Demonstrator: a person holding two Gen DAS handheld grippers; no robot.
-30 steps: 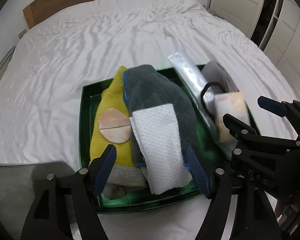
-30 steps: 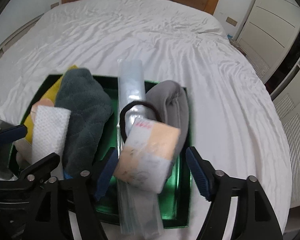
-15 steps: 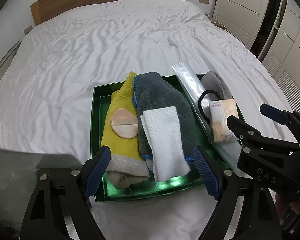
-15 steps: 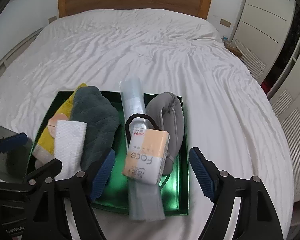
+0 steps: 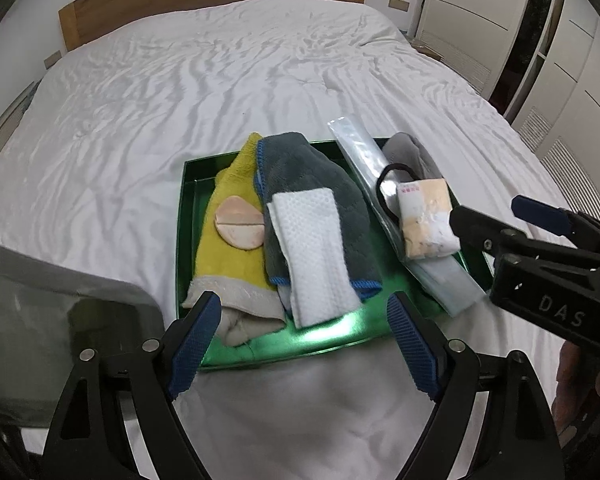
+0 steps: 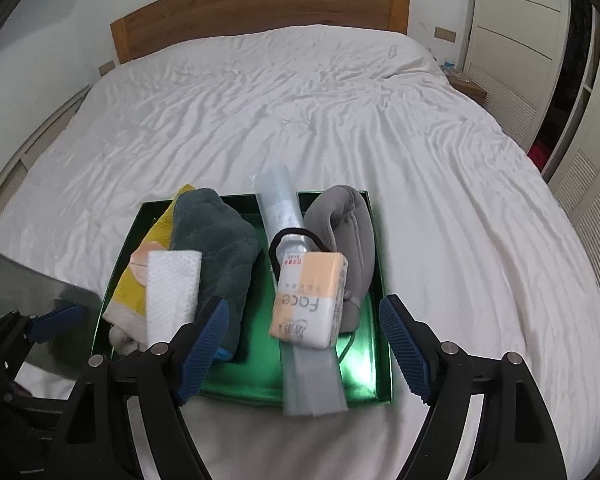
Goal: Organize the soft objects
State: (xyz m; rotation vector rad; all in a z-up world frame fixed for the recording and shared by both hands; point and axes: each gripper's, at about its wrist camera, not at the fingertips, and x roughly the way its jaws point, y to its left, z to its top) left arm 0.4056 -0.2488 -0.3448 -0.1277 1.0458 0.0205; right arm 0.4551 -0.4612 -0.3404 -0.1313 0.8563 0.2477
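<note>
A shallow green metal tray [image 5: 188, 216] lies on the white-sheeted bed [image 5: 180, 80]. In its left half a yellow towel [image 5: 228, 256] carries a round pink pad [image 5: 239, 227], just beside a dark grey blue-edged cloth [image 5: 320, 192] topped by a white textured wipe [image 5: 312, 252]. On the right, a long clear plastic sleeve [image 6: 280, 204] bears a black hair tie [image 6: 296, 236] and an orange-and-white tissue pack [image 6: 310, 300], against a grey fabric pouch [image 6: 348, 232]. The left gripper [image 5: 302, 340] and right gripper [image 6: 304, 346] hover at the near rim, jaws spread, empty.
</note>
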